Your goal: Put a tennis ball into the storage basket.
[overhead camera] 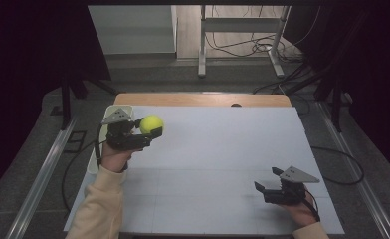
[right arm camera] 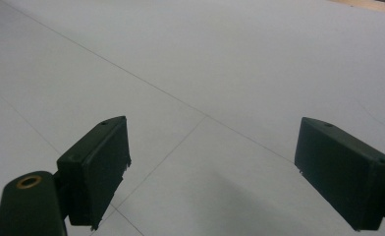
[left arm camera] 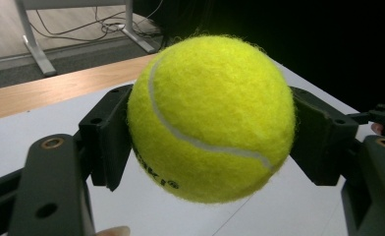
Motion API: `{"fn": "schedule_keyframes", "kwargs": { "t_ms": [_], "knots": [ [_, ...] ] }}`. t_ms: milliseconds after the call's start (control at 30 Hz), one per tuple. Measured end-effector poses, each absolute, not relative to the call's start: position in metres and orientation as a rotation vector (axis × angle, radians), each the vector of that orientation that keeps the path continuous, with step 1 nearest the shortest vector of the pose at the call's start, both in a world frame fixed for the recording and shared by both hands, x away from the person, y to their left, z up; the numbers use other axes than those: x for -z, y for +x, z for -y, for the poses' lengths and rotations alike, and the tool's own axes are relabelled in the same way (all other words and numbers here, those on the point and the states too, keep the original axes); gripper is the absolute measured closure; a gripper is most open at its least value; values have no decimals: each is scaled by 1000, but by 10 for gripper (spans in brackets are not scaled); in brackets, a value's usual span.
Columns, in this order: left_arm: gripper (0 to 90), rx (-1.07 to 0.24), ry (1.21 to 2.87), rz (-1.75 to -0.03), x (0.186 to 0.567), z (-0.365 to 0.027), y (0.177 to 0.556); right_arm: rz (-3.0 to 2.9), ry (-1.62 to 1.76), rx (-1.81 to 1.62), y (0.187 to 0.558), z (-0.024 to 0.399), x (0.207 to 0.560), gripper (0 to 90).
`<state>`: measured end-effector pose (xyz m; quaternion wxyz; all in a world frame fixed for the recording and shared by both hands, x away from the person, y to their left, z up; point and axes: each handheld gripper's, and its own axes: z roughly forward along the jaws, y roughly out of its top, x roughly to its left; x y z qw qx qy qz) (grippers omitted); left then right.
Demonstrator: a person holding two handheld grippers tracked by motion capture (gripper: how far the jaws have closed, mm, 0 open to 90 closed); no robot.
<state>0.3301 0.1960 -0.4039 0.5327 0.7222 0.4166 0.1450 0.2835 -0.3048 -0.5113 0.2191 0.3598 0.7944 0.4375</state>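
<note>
Left tongs [overhead camera: 150,133]: clamped on the tennis ball [overhead camera: 151,124], upper left of frame, held above the desk [overhead camera: 223,149] | Right tongs [overhead camera: 268,180]: jaws spread wide, nothing between, lower right, low over the desk

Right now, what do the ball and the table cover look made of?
Tennis ball: fuzzy yellow felt, stray fibres at its edge, a smooth white seam; clamped in the left hand-held gripper. Table cover: matte pale sheet with faint grid lines, perhaps paper or board, over a wood-look tabletop.
</note>
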Motion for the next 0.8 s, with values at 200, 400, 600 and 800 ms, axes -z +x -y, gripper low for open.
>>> {"fn": "schedule_keyframes", "kwargs": {
  "t_ms": [200,400,600,800],
  "knots": [
    [268,-364,1709,-1021,404,-204,330,-2197,999,-1211,283,305,511,141],
    [268,-375,1701,-1037,403,-210,330,-2196,996,-1211,283,305,511,141],
    [268,-381,1691,-1054,404,-215,330,-2197,998,-1211,283,305,511,141],
    [268,-384,1684,-1067,404,-220,331,-2198,997,-1210,283,305,511,141]
  ]
}}
